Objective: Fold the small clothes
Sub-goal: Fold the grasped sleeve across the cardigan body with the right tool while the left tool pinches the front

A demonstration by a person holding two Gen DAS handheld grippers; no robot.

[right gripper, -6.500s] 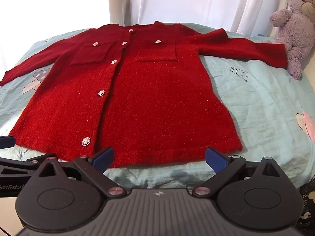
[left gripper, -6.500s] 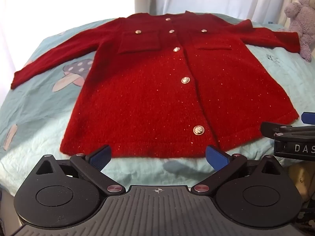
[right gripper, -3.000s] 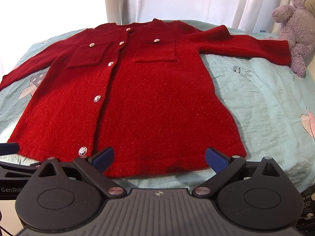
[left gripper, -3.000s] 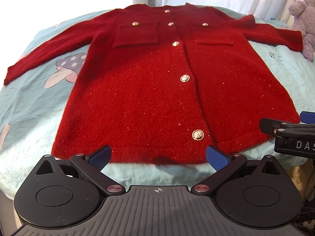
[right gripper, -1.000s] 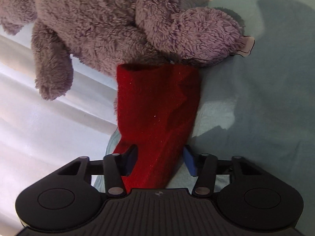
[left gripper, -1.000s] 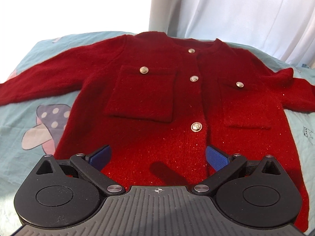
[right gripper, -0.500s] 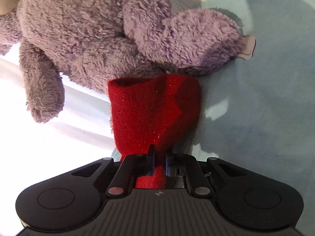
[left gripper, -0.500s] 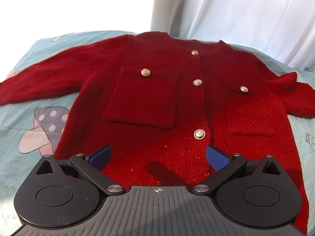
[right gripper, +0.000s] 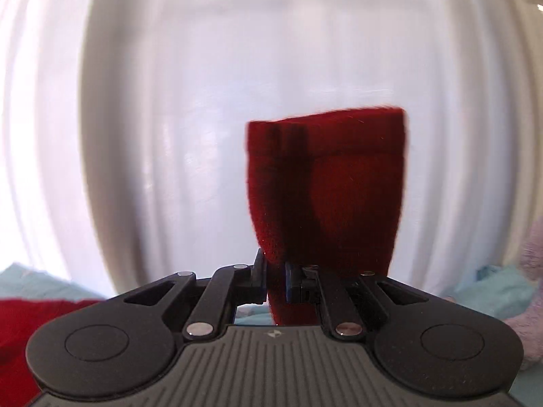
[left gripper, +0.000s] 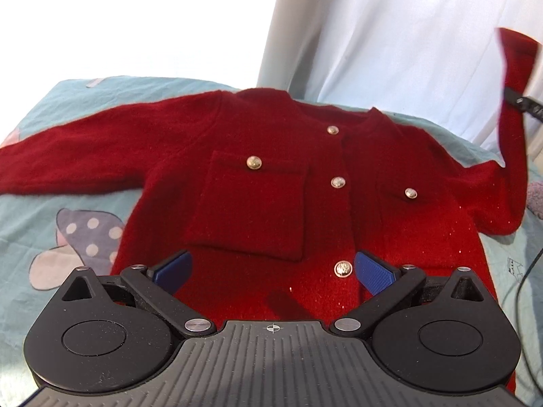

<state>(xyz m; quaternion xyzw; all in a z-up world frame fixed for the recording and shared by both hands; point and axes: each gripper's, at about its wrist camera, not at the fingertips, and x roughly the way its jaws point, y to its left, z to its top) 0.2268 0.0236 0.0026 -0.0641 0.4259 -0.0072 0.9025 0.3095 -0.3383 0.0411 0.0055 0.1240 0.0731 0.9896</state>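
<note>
- The left gripper [left gripper: 271,268] hovered low in its frame, jaws spread and empty, over the red cardigan [left gripper: 271,203] lying flat on the bed [left gripper: 68,224].
- The right gripper [right gripper: 274,279] had its jaws clenched on the sleeve cuff [right gripper: 325,183], raised upright.
- The sleeve [left gripper: 512,129] rose at upper right; folding it inward likely fell to the right gripper.

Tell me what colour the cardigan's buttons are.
Gold, metallic-looking buttons on the dark red cardigan; clearest in the left wrist view.

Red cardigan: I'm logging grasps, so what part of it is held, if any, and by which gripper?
The right gripper pinches the red cardigan near its sleeve cuff; the left gripper holds nothing.
</note>
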